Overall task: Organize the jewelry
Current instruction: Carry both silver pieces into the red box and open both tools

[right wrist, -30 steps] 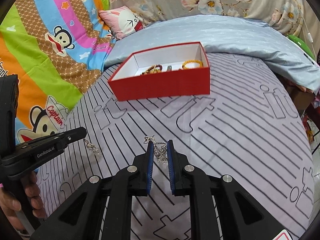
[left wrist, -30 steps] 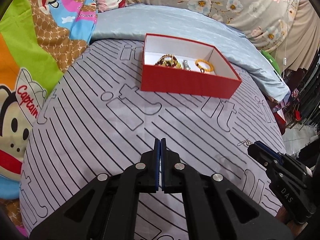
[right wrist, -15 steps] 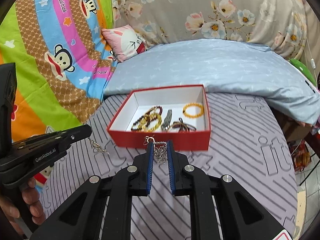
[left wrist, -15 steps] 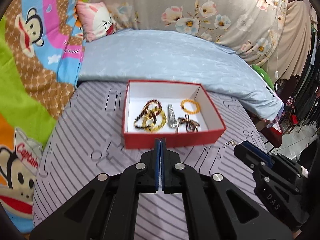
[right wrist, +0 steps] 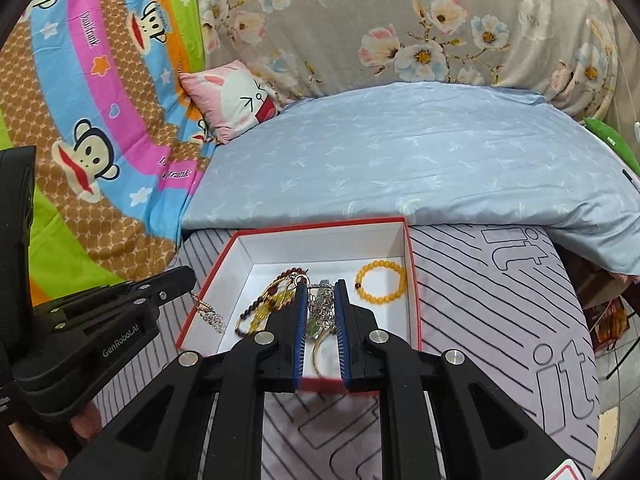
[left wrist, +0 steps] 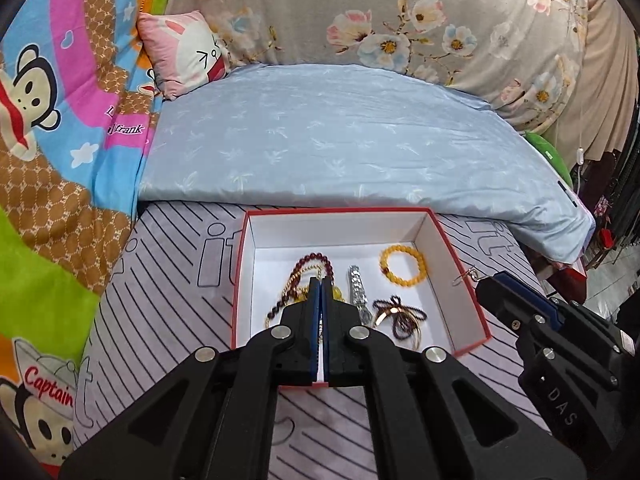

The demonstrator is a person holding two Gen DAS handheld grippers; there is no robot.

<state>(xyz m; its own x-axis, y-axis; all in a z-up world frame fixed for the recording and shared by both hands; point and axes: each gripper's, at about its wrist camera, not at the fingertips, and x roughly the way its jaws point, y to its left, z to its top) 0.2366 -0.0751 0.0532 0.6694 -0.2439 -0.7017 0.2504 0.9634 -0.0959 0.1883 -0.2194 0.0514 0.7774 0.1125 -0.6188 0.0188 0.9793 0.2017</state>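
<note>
A red box (left wrist: 240, 280) with a white inside lies on the striped bedspread; it also shows in the right wrist view (right wrist: 414, 280). Inside lie a yellow bead bracelet (left wrist: 402, 266), dark red beads (left wrist: 316, 262), a silver watch (left wrist: 357, 288) and a dark bracelet (left wrist: 400, 314). My left gripper (left wrist: 320, 284) is shut on a thin gold chain (right wrist: 208, 314) that hangs over the box's left wall. My right gripper (right wrist: 321, 288) is shut on a silver chain necklace (right wrist: 320, 308), held above the box's front half.
A light blue quilt (left wrist: 340, 136) lies behind the box. A pink bunny pillow (left wrist: 184, 52) and a cartoon monkey blanket (left wrist: 48, 120) are on the left. The bed's edge falls away on the right (right wrist: 600, 320).
Both grippers have moved forward and up from the bedspread to over the red box, each carrying its chain. The box now lies right under the fingertips.
</note>
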